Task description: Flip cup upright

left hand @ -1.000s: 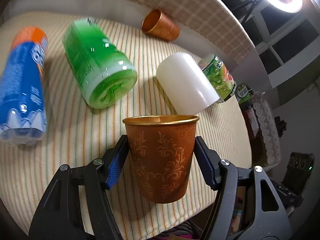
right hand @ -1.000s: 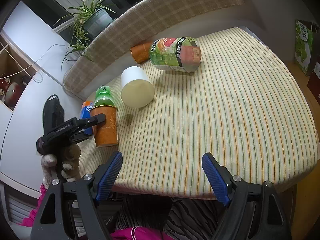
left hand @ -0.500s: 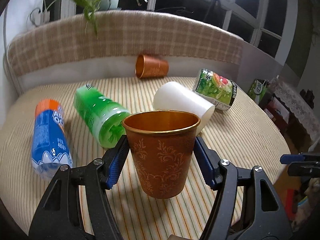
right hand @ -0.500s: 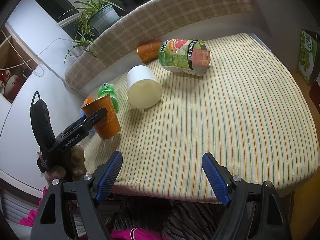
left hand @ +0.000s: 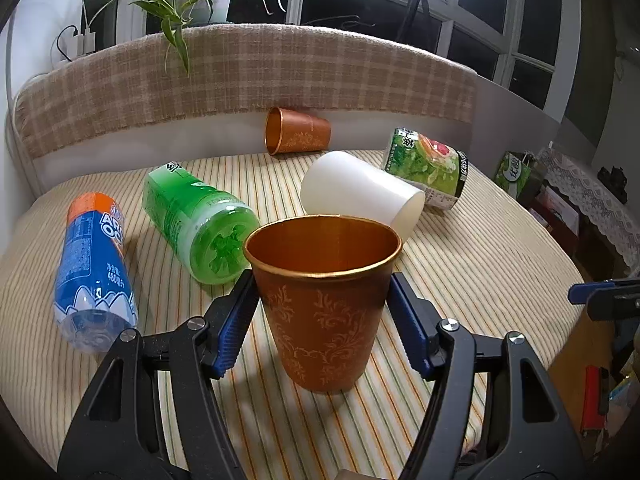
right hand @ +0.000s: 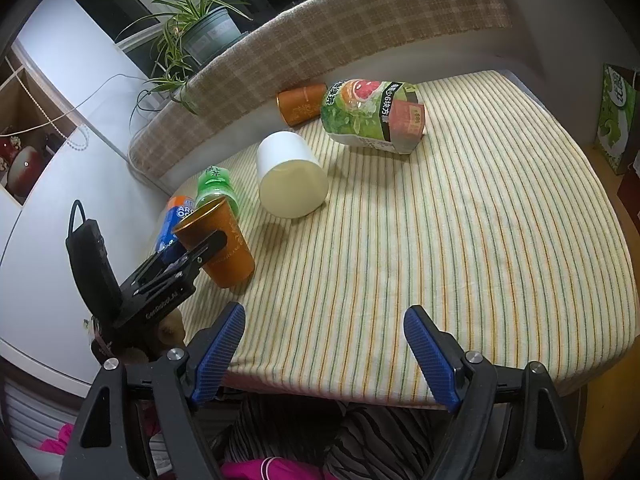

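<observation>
My left gripper (left hand: 322, 306) is shut on an orange patterned cup (left hand: 323, 300) with a gold rim. The cup is mouth-up, tilted slightly, with its base at or just above the striped cloth (left hand: 480, 264). In the right wrist view the same cup (right hand: 218, 240) sits at the table's left front, held by the left gripper (right hand: 200, 254). My right gripper (right hand: 324, 340) is open and empty at the table's front edge. A white cup (left hand: 360, 190) lies on its side mid-table. A second orange cup (left hand: 298, 130) lies on its side at the back.
A green bottle (left hand: 198, 220) and a blue bottle (left hand: 94, 264) lie on their sides at the left. A green-labelled juice bottle (left hand: 426, 166) lies at the back right. A padded plaid backrest (left hand: 240, 72) borders the far edge. A potted plant (right hand: 200, 36) stands behind it.
My left gripper has levelled out and lowered the orange cup toward the cloth, mouth up. The right gripper has stayed almost still and open.
</observation>
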Available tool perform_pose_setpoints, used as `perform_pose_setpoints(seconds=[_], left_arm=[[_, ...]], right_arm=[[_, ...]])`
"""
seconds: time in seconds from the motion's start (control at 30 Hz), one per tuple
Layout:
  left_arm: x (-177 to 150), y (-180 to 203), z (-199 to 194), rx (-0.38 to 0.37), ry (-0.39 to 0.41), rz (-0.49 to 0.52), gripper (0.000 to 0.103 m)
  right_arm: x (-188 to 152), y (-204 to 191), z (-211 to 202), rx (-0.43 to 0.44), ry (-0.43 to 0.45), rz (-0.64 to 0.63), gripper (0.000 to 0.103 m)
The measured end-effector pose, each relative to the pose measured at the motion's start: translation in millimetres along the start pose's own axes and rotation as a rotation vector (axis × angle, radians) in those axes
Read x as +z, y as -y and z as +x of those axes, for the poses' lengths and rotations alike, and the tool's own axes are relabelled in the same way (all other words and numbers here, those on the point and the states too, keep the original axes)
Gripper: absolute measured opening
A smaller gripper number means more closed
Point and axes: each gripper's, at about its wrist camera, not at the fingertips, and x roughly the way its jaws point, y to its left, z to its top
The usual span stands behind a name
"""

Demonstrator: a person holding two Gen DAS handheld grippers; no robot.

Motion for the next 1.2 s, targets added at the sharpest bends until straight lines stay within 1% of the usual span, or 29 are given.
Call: perform_pose_setpoints(seconds=[0.23,0.43,0.6,0.63,0.7,0.77,0.87,1.07,1.13,1.2], left_arm=[[-7,3,-7,-0.030,-0.025,0.021,0.067],[-10,1,-7,-0.073,-0.059,-0.005,0.067],[-15,-4,-3,-0.095,-0.094,-0.043,0.069],[-15,-5,-2,-0.099,-0.100,-0.048,0.070],[-17,-8,-1,-0.111,-0.113,-0.061,0.077],[-19,-10,-2,-0.122,-0.124,-0.072,0.080],[-22,-12,-4,-0.131,-0.145,-0.078,0.081],[-33,-23,-15,-0.120,-0.176,-0.095,0.081],[-34,-28,-23,-0.101,-0.164,-0.101,0.081],[-33,-33,-36,-0.060,-0.129,-0.100,0.081]], right_arm=[[-1,-3,2,0.006,-0.004,-0.009,0.084],[-1,-4,2,0.009,-0.004,-0.004,0.084],[-2,-4,0,0.009,0.000,0.001,0.084],[-2,-4,0,0.008,0.000,0.001,0.084],[-2,-4,0,0.010,-0.001,0.001,0.084],[-2,-4,0,0.009,-0.001,-0.002,0.084],[-2,-6,1,0.010,-0.001,-0.011,0.084],[1,-16,2,0.004,0.012,-0.042,0.084],[2,-23,1,-0.018,0.038,-0.073,0.084],[3,-31,-1,-0.042,0.064,-0.101,0.084]])
